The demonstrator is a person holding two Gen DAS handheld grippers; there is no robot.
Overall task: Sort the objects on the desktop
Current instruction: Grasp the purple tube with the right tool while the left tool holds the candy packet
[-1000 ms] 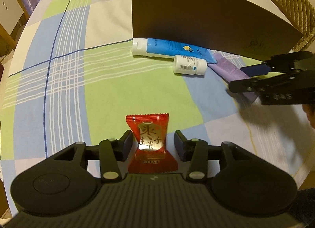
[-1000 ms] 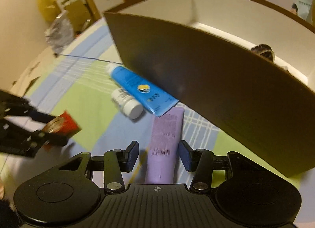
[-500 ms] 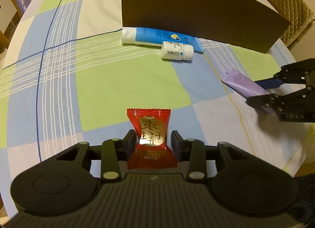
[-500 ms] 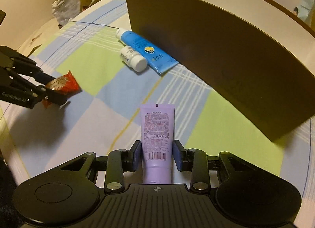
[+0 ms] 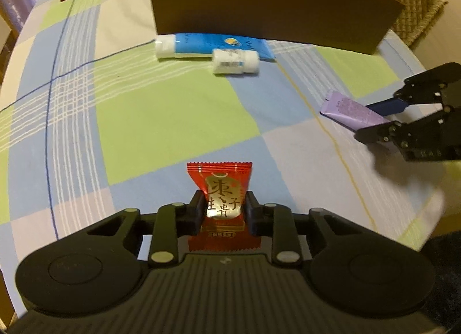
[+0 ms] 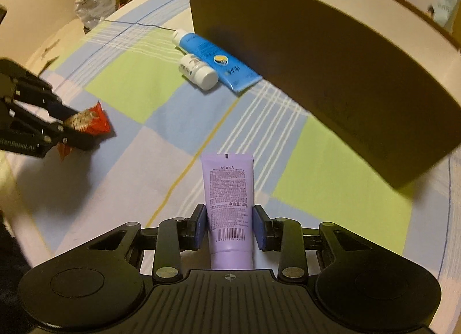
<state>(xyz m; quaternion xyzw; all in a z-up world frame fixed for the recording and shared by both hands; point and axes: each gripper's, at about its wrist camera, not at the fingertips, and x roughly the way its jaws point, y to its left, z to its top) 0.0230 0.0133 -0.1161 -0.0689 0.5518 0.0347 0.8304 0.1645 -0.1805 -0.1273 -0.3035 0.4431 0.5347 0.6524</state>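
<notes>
Red candy packet (image 5: 221,198) is pinched in the left tongs (image 5: 222,213), purple tube (image 6: 229,204) in the right tongs (image 6: 229,225).

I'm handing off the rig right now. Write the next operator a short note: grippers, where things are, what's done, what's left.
Left gripper: shut on the red candy, held above the tablecloth.
Right gripper: shut on the purple tube, cap end toward the camera.
Blue tube and white bottle lie side by side on the cloth against the front wall of the brown box.
Done: both pickups are made. What the box already holds cannot be seen.
Left: probably drop the candy and purple tube into the box, then fetch the blue tube and bottle.
</notes>
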